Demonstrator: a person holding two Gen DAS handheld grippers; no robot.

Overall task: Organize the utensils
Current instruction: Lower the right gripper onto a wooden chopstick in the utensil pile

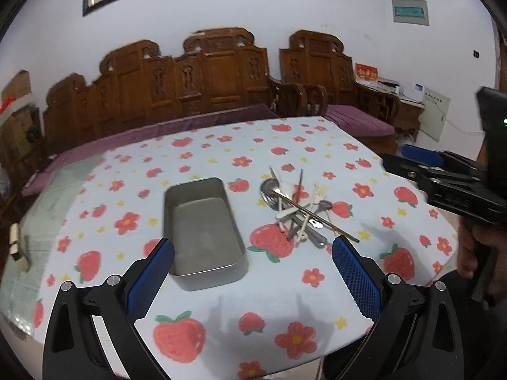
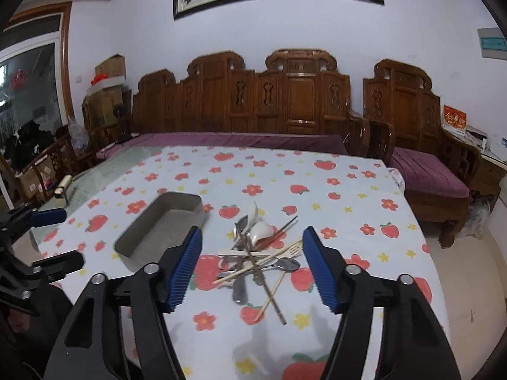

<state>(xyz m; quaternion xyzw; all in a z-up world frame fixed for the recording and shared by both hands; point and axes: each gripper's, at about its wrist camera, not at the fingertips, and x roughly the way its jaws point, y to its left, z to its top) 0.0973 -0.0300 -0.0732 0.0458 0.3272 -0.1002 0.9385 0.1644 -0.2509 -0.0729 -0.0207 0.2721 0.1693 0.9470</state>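
A pile of utensils (image 2: 259, 253) lies on the strawberry-print tablecloth: metal spoons, a white ceramic spoon, chopsticks, a small wooden fork. The same pile (image 1: 298, 212) shows right of centre in the left wrist view. An empty rectangular metal tin (image 1: 202, 231) stands left of the pile and also appears as the tin (image 2: 161, 224) in the right wrist view. My left gripper (image 1: 253, 247) hovers open above the near end of the tin. My right gripper (image 2: 252, 237) hangs open over the pile, nothing between its blue pads. Neither touches anything.
The table (image 2: 348, 190) is covered by a white cloth with red strawberries and flowers. A carved wooden sofa (image 2: 269, 104) with purple cushions stands behind it. A small object (image 2: 63, 190) sits at the table's left edge. A person's hand (image 1: 475, 247) holds the right gripper's handle.
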